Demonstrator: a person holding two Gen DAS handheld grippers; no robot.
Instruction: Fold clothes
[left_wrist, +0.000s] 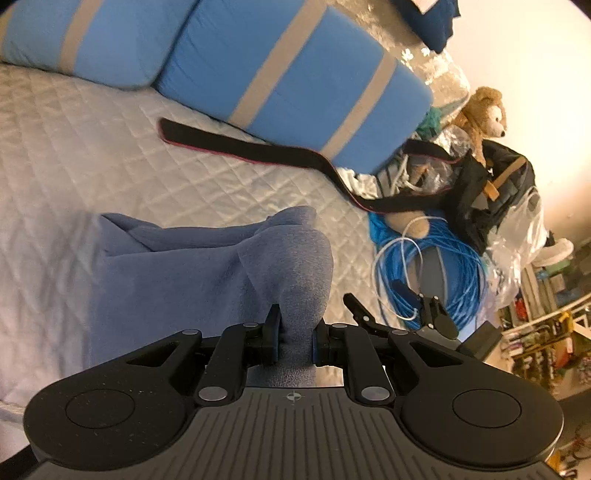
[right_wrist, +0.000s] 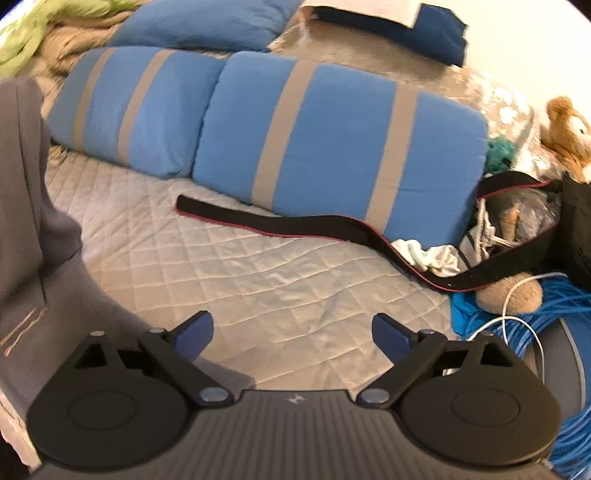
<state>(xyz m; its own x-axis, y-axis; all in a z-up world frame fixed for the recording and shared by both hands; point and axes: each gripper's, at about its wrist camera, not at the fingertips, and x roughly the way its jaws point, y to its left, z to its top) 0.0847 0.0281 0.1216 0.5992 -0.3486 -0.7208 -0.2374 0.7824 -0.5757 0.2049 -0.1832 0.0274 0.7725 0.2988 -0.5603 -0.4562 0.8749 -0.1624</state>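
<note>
The left gripper (left_wrist: 295, 341) pinches a bunched fold of the blue-grey garment (left_wrist: 207, 273) above the quilted bed (left_wrist: 92, 147); the right gripper (right_wrist: 293, 338) hangs spread and empty over the bed, the garment at its left.

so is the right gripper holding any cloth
No, the right gripper is open with only bare quilt between its fingers.

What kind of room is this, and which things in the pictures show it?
Most likely a bedroom in a home. The work happens on a bed with a white quilted cover, blue striped pillows lie along its far side, and a teddy bear sits among household clutter beside it.
</note>
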